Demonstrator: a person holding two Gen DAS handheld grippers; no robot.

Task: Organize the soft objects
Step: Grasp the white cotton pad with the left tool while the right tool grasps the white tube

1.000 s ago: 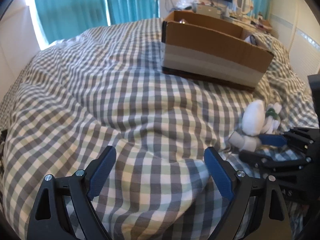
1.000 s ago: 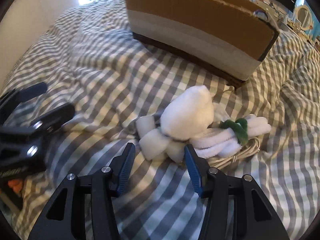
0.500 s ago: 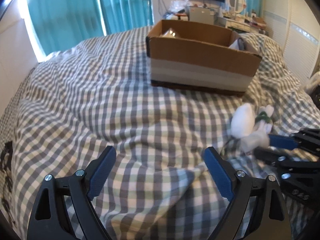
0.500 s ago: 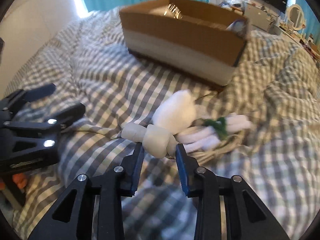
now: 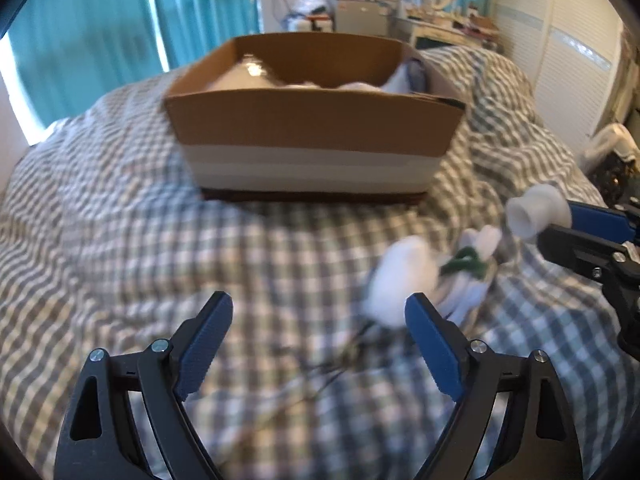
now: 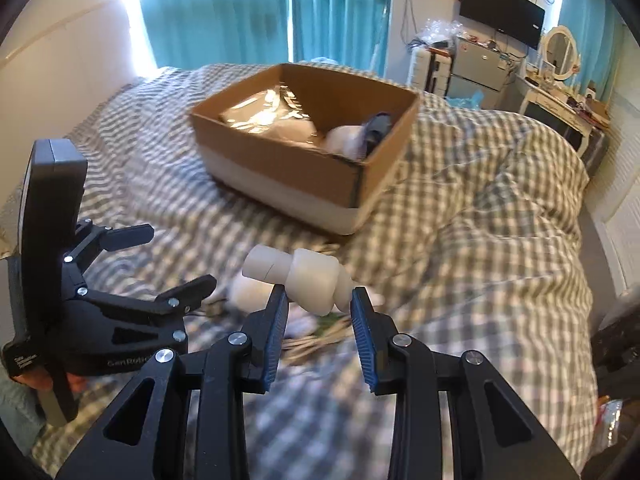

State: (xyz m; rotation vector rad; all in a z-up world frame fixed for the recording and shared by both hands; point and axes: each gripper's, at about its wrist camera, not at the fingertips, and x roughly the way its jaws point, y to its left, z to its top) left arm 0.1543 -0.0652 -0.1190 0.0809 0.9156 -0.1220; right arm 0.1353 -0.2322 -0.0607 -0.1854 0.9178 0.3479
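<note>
My right gripper point(image 6: 319, 302) is shut on a cream ridged soft piece point(image 6: 308, 276) and holds it above the checked bedspread; it also shows at the right of the left wrist view point(image 5: 538, 210). A white plush toy point(image 5: 404, 280) with a green tie point(image 5: 466, 258) lies on the bed below it. My left gripper point(image 5: 318, 328) is open and empty, just left of the plush; it appears at the left of the right wrist view point(image 6: 148, 260). An open cardboard box point(image 6: 308, 148) with soft items inside stands further back on the bed.
The checked bedspread point(image 6: 480, 184) is rumpled, with folds to the right of the box. Thin cords point(image 5: 332, 364) lie on the bed beside the plush. Teal curtains point(image 6: 240, 8), a desk and a wall monitor are behind the bed.
My right gripper closed on the cream piece and lifted it off the bed, away from the white plush. My left gripper moved forward, nearer to the box and the plush.
</note>
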